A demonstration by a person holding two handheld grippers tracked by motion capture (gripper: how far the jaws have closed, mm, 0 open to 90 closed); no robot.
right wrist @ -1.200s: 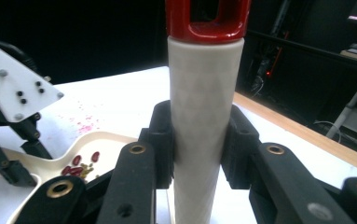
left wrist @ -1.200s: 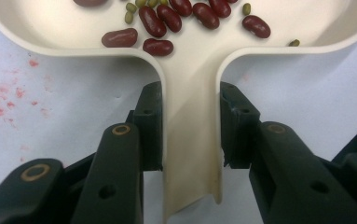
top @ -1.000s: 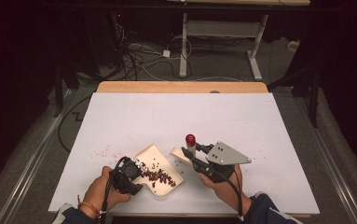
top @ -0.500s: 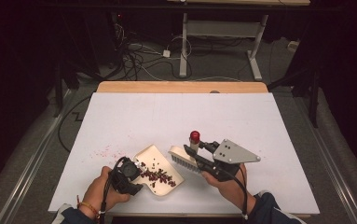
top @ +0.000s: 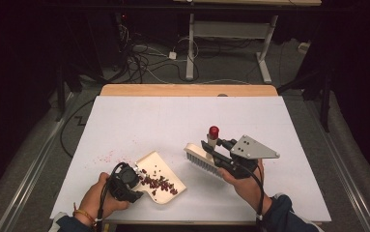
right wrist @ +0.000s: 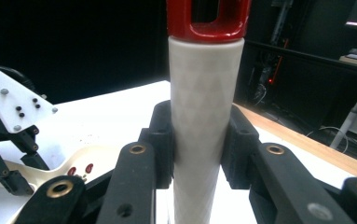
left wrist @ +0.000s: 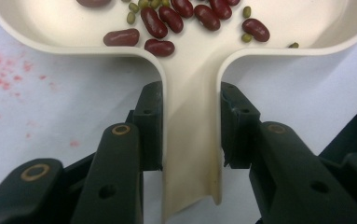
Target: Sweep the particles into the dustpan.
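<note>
Left tool (top: 133, 178) clamps dustpan (top: 165, 186) handle | right tool (top: 210, 147), seemingly raised, clamps brush (top: 203, 158) handle

Around the white table (top: 173, 121)
Reddish specks (top: 106, 157) dot its left side — behind it, tangled cables (top: 144, 58) and a desk frame (top: 226, 34) on the floor.

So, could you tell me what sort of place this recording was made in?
Probably a lab or workshop set up for recording, not a kitchen: a white-covered table in a dark room, loose cables across the floor behind it, and a metal-legged workbench further back.
</note>
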